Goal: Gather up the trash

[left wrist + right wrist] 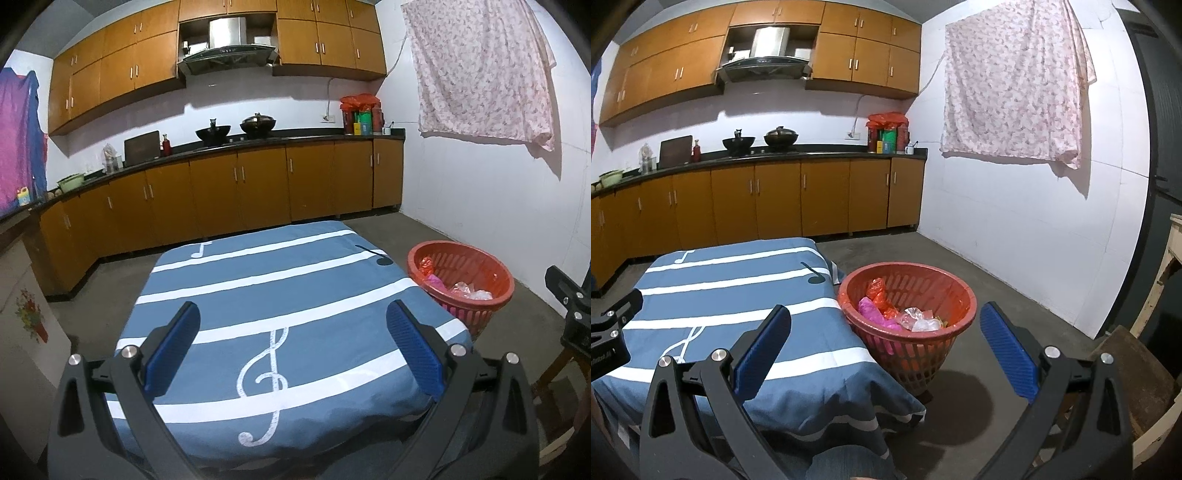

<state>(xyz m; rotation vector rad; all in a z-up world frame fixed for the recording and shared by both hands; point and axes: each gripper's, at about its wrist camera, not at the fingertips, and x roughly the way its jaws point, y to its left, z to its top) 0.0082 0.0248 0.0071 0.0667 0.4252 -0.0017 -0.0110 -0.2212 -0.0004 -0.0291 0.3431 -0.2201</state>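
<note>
We hold the left gripper [293, 325] and right gripper [884, 325] released and empty above the bare cloth [295, 295]. The trash [905, 314] lies in the basket [960, 317]; collecting seems finished, so next we probably withdraw.

Red round plastic basket [908, 295] with slatted lattice wall, upright on grey floor, touching edge of blue striped cloth-covered table; in right wrist view it sits ahead, between spread jaws, nearer left jaw; in left wrist view basket [461, 277] lies beyond right jaw, off to right. Inside: crumpled red plastic wrapper [878, 291] at left, pink plastic bag [872, 308] just below it, clear crumpled plastic wrap [918, 318] toward near rim, all touching.
</note>
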